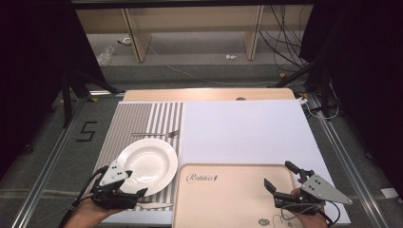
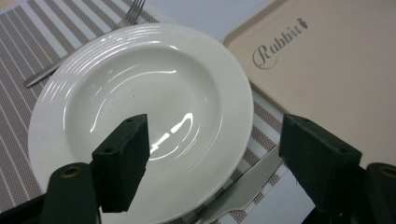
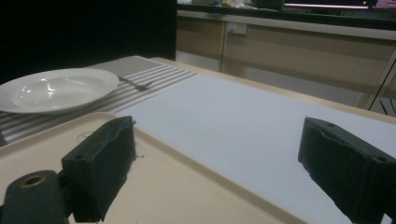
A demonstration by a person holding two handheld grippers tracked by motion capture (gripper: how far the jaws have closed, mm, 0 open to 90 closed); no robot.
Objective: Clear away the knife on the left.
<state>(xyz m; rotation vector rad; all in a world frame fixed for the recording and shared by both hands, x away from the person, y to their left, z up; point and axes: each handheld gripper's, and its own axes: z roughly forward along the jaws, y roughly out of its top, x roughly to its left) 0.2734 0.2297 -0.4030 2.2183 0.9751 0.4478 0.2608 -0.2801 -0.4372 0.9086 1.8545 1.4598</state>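
Observation:
A white deep plate (image 1: 151, 162) sits on a striped placemat (image 1: 127, 122) at the front left of the table. A fork (image 1: 157, 134) lies behind the plate and a knife (image 1: 157, 205) lies in front of it. My left gripper (image 1: 130, 186) hovers at the plate's near edge, open. In the left gripper view the gripper (image 2: 215, 135) has one jaw over the plate (image 2: 140, 74) and the other over the knife (image 2: 243, 186). My right gripper (image 1: 280, 175) hangs open over the beige tray (image 1: 228, 199), with nothing between its jaws (image 3: 217, 140).
The tray, printed "Rabbit" (image 2: 275, 44), lies right of the plate at the table's front edge. A white mat (image 1: 242, 128) covers the table's right half behind it. Beyond the table are wooden shelving legs (image 1: 138, 38) and loose cables (image 1: 290, 52) on the floor.

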